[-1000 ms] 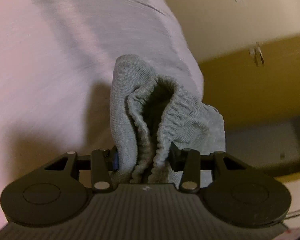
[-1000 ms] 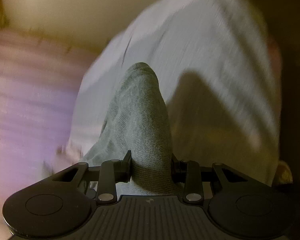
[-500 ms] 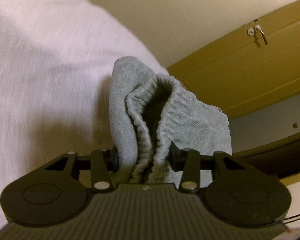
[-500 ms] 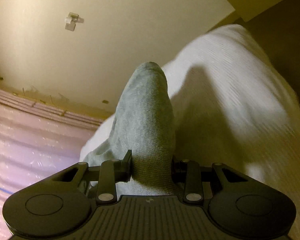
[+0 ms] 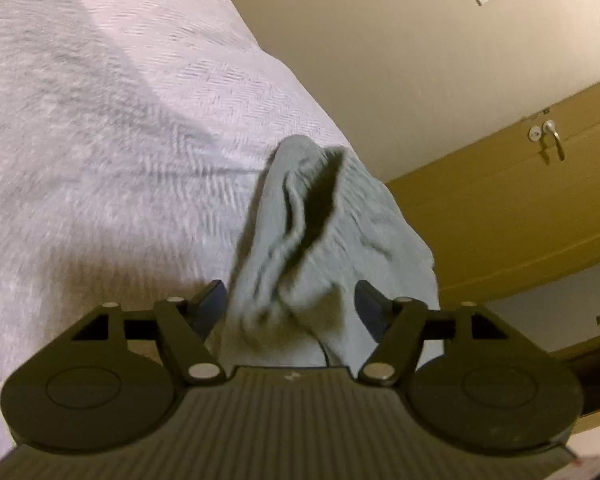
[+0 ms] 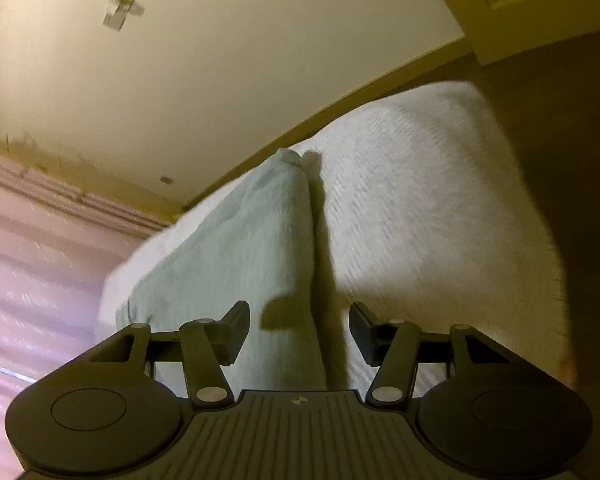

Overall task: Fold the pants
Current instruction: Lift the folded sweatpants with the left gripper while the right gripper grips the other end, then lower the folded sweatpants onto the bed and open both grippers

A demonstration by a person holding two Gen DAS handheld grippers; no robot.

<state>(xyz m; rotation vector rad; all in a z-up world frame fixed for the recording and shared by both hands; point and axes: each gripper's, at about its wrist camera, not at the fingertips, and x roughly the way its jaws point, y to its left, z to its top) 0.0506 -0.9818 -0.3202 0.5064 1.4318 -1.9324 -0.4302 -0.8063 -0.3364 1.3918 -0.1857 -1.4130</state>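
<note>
Since a second ago both views have swung off the wide stretch of bedcover toward the walls, and both tongs, then clamped on grey cloth, have let go of it. The bed, under a white herringbone-weave cover, fills the left of the left wrist view and runs to a corner in the right wrist view, with the cream wall behind it. A mustard-brown door with a metal handle stands to the right in the left view. The grey pants lie on the bed near its edge, the gathered waistband gaping open and standing up between the left tongs, whose jaws are opening and stand clear of it. A folded ridge of the pants lies between the right tongs, whose jaws are opening too, no pad pressing.
</note>
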